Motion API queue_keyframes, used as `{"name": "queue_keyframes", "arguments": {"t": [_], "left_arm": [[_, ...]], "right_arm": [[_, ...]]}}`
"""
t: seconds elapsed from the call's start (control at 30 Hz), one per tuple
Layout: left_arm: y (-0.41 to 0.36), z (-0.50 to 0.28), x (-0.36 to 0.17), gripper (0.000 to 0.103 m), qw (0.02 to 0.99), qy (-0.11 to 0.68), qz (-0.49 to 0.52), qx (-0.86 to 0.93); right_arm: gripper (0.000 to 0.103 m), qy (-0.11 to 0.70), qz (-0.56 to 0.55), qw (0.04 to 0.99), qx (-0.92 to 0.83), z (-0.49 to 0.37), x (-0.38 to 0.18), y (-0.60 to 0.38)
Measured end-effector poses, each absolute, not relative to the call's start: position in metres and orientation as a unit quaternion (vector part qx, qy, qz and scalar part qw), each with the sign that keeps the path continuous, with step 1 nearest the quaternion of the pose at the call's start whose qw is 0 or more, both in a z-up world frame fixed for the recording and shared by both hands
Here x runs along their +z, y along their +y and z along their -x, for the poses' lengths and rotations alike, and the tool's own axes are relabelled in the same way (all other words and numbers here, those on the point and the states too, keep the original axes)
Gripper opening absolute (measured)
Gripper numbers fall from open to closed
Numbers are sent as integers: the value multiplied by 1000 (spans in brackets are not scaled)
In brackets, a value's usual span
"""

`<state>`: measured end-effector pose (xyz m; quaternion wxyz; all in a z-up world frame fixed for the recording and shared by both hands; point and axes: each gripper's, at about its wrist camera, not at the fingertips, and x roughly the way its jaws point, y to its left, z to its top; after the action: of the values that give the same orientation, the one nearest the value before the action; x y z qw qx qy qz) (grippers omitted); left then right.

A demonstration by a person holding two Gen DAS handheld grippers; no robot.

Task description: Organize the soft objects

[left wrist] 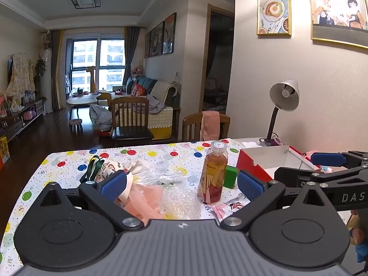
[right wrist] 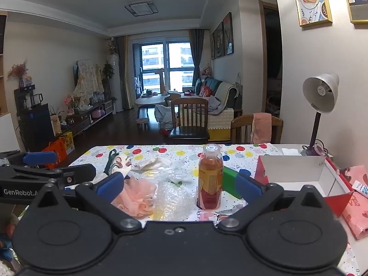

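A pink mesh puff lies on the dotted tablecloth near the front, also in the left wrist view. Bubble wrap lies to its right, clear plastic behind it. A printed cloth pouch with green straps and white cloth lie further back. My left gripper is open and empty above the puff and wrap. My right gripper is open and empty, with the bottle between its fingers' line of sight. An open red box stands at the right.
A bottle of amber drink stands upright mid-table, a green block behind it. A desk lamp stands at the back right by the wall. Pink packets lie right of the box. Chairs stand beyond the table's far edge.
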<state>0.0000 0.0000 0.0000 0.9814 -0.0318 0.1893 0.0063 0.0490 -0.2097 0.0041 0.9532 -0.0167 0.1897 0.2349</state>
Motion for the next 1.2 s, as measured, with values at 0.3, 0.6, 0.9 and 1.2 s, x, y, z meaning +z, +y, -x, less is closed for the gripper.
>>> {"name": "queue_keyframes", "arguments": {"t": [0.3, 0.6, 0.9, 1.2], "left_arm": [[-7, 3, 3, 103, 984, 178, 23, 14], [-8, 1, 1, 103, 984, 175, 15, 23], [-9, -1, 2, 103, 985, 172, 7, 28], [-8, -3, 1, 103, 985, 170, 6, 29]], "right_arm": [[103, 201, 9, 954, 224, -51, 5, -212], [103, 199, 12, 955, 221, -47, 2, -211], [103, 199, 15, 956, 216, -48, 2, -211], [103, 198, 17, 957, 211, -50, 2, -205]]}}
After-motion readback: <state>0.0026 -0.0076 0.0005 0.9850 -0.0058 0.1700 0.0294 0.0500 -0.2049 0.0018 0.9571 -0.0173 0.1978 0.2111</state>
